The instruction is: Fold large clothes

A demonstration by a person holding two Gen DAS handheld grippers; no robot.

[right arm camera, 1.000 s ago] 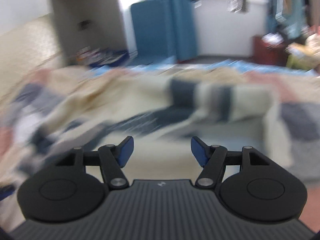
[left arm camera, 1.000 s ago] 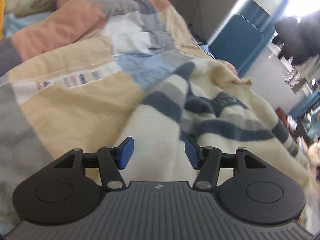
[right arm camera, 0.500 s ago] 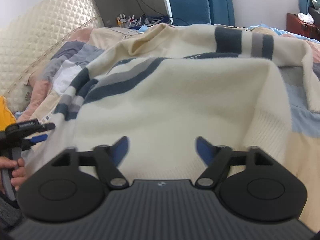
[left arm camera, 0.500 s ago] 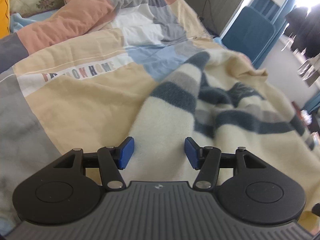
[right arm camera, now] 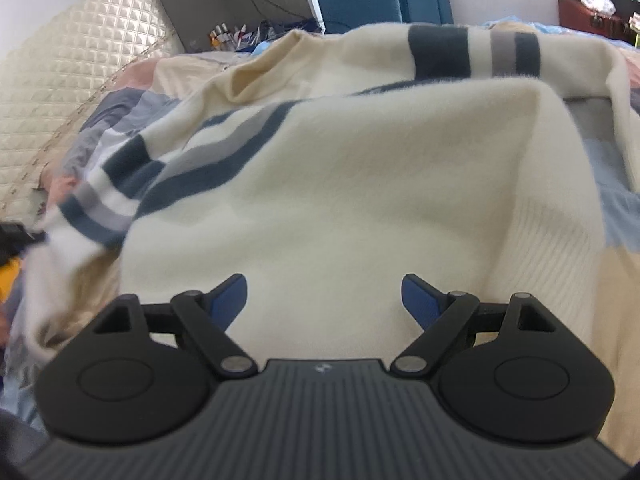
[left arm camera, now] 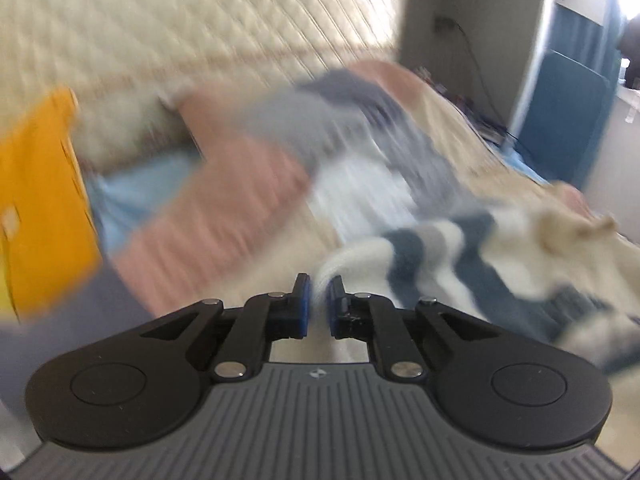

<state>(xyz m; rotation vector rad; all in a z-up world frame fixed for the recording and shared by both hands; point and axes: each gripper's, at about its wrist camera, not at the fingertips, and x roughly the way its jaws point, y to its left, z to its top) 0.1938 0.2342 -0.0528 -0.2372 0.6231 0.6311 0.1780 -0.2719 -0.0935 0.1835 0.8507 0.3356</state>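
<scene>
Left wrist view, heavily blurred: the left gripper (left arm camera: 317, 300) has just been closing, and its blue pads now pinch the cuff end of a striped sleeve (left arm camera: 404, 252) belonging to a cream sweater (right arm camera: 340, 184) with navy and grey bands. Behind it lie a patchwork duvet (left arm camera: 224, 208) in pink, grey and pale blue, a quilted cream headboard (left arm camera: 200, 20) and something yellow (left arm camera: 44, 200) at the left edge. Right wrist view, sharper: the sweater is spread across the bed, its body filling the middle of the picture, and the pinched sleeve rises off the duvet at the far left. The other sleeve (right arm camera: 476, 52) stretches along the top of the garment. The right gripper (right arm camera: 324, 300) hovers over the lower part of the sweater with its jaws spread wide and nothing between them. Folding looks barely begun: one sleeve appears ready to be carried across the body, while the second sleeve and the body itself remain unfolded. The ribbed hem (right arm camera: 548, 256) hangs loose on the right.
</scene>
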